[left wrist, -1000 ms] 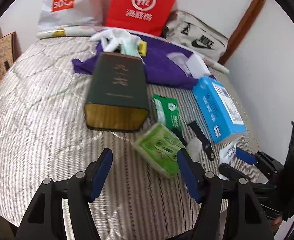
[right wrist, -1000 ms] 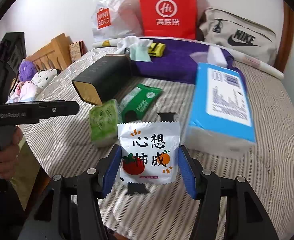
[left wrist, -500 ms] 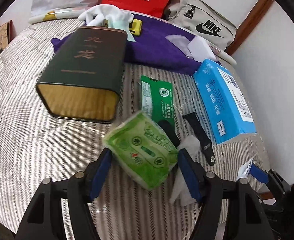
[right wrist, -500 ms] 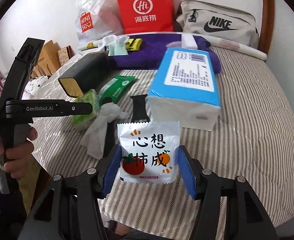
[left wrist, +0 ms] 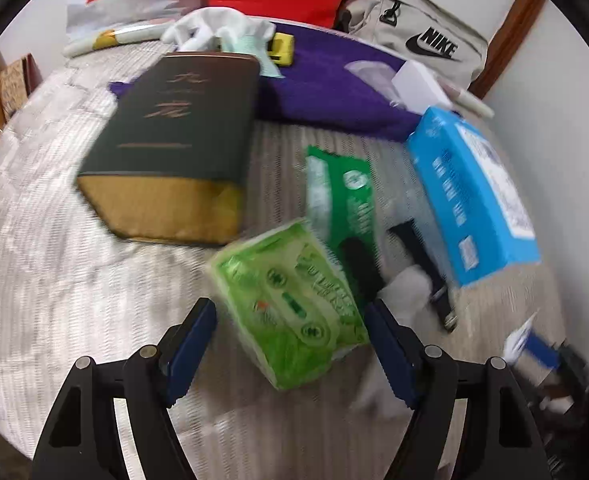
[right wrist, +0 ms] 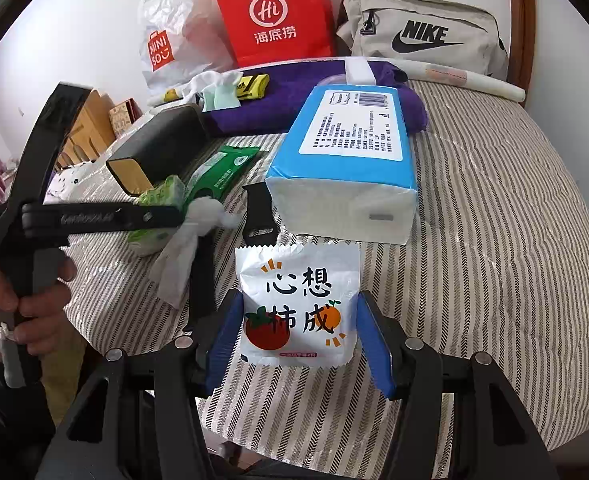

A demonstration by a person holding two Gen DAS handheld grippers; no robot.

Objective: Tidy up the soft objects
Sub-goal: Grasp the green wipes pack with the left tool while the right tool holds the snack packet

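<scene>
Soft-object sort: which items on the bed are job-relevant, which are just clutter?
Job:
- white tissue pack, held in right tool
- green tissue pack, between open left tool pads
- blue tissue pack
- green wipes pack

Clutter:
- dark box
- Nike bag
- red bag

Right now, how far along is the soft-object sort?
Early. Nothing looks grouped yet. In hand: the right gripper is shut on the white tissue packet; the left gripper has just been opening its jaws around the light green tissue pack, not yet gripped. Left: dark green wipes pack, blue tissue pack, loose tissue.
</scene>
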